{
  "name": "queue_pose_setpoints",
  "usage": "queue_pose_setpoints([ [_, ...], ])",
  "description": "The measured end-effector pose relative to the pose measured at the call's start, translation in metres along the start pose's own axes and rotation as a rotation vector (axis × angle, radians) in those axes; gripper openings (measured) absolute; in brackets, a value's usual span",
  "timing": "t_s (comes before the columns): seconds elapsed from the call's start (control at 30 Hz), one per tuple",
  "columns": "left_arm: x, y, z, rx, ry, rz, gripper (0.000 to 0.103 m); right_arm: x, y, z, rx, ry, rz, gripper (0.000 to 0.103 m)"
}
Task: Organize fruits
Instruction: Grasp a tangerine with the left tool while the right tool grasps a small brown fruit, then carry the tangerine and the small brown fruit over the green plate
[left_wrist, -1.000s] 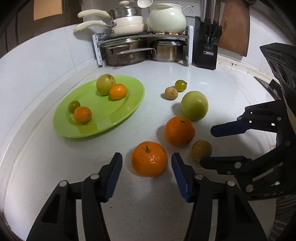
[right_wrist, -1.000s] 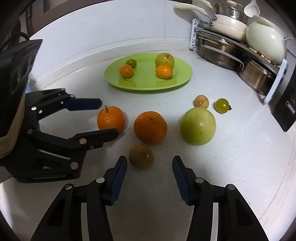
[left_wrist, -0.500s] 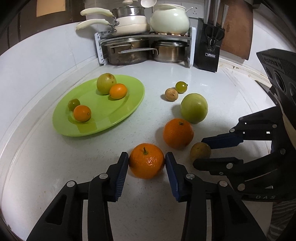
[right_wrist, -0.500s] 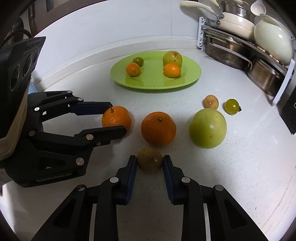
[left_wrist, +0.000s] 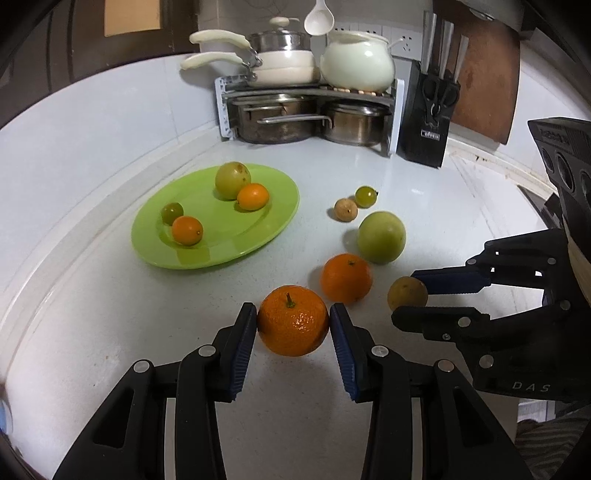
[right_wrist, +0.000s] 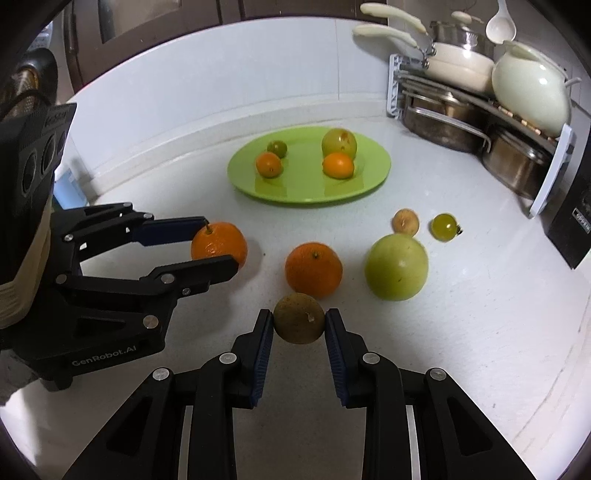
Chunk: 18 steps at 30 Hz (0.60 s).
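Mandarin (left_wrist: 293, 320) clamped between left tool (left_wrist: 293, 325) pads; brown fruit (right_wrist: 299, 318) likewise in right tool (right_wrist: 299, 328).

A white speckled counter (left_wrist: 369, 162) fills a corner under white tiled walls (left_wrist: 92, 122). In the corner stands a two-tier pot rack (left_wrist: 310, 92): steel pots (left_wrist: 280, 122) below, cream-handled pans (left_wrist: 280, 66) and a cream ceramic pot (left_wrist: 356, 66) above. Beside it are a black knife block (left_wrist: 428, 122), a wooden cutting board (left_wrist: 484, 74) and a wall socket (left_wrist: 406, 40).
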<state>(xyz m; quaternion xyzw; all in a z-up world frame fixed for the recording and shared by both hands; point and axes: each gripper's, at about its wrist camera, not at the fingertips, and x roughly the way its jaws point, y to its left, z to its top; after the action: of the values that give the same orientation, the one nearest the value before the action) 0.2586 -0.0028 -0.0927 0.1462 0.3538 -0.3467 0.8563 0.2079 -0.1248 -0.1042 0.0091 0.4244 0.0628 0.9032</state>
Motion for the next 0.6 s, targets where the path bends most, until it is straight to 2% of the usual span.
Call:
queue_pose_setpoints([
  [0.6,-0.044,-0.011,0.028,-0.089,-0.093,0.111,0.041,-0.047,-0.008,0.026,-0.036,-0.136,0.016,0.030],
])
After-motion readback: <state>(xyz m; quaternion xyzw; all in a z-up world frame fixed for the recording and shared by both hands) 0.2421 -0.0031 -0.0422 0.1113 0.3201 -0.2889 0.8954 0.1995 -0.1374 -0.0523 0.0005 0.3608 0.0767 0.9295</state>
